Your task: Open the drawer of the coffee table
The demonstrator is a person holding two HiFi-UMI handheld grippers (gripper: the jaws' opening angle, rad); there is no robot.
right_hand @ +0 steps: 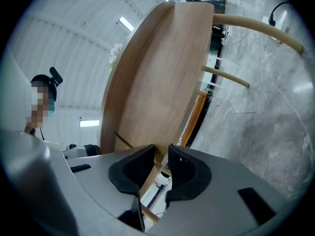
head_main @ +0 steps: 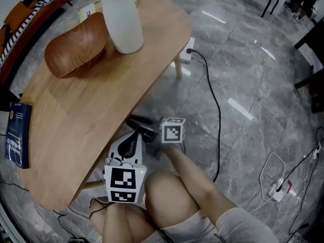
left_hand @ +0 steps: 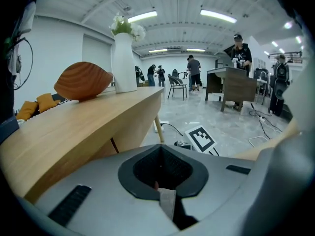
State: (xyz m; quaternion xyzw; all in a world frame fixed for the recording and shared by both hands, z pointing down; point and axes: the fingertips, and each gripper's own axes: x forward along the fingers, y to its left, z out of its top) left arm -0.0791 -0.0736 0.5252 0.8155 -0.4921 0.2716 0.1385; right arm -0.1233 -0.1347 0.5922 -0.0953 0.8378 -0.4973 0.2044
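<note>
right gripper (right_hand: 158,167) reaches under the near edge of the coffee table (head_main: 91,110), and its jaws stand partly apart with a narrow gap between them. in the right gripper view a thin wooden edge from the table's underside (right_hand: 157,73) runs down into that gap. it lies close to one pad, and a sliver of background shows beside it, so the pads are not seen clamping it. a seam crosses the wooden underside just beside the jaws. whether that panel is the drawer front cannot be told, and in the head view the drawer is hidden beneath the tabletop.

left gripper (left_hand: 160,167) has its jaws pressed together with nothing between them. it sits just off the table's near edge, above the person's knee (head_main: 169,194), and touches nothing. its marker cube (head_main: 124,184) faces up at the head camera, beside the right gripper's cube (head_main: 173,129).

on the tabletop stand a white vase (head_main: 121,19) and a rounded wooden piece (head_main: 76,44), and a blue book (head_main: 17,135) lies at the far left edge.
</note>
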